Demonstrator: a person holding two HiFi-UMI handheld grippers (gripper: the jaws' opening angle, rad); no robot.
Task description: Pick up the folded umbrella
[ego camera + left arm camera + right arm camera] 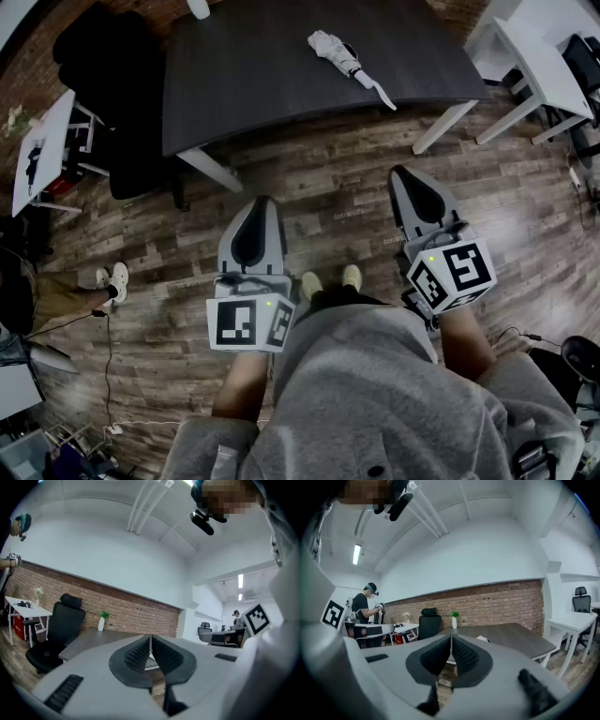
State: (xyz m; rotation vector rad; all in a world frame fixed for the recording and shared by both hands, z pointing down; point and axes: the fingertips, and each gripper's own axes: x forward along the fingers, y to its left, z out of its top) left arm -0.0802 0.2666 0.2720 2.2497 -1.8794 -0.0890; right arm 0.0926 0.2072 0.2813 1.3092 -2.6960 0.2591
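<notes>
The pale folded umbrella (pixel 341 56) is just lying on the dark desk (pixel 253 84), toward its right end. Both claws hang over the wood floor (pixel 328 192), well apart from it. The left claw (pixel 262 200) is pinched closed on nothing, and the right claw (pixel 400 172) is closed and empty too.

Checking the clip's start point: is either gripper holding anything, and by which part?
Nothing is held. The left gripper and the right gripper are both shut on nothing, and the folded umbrella lies untouched on the dark table.
</notes>
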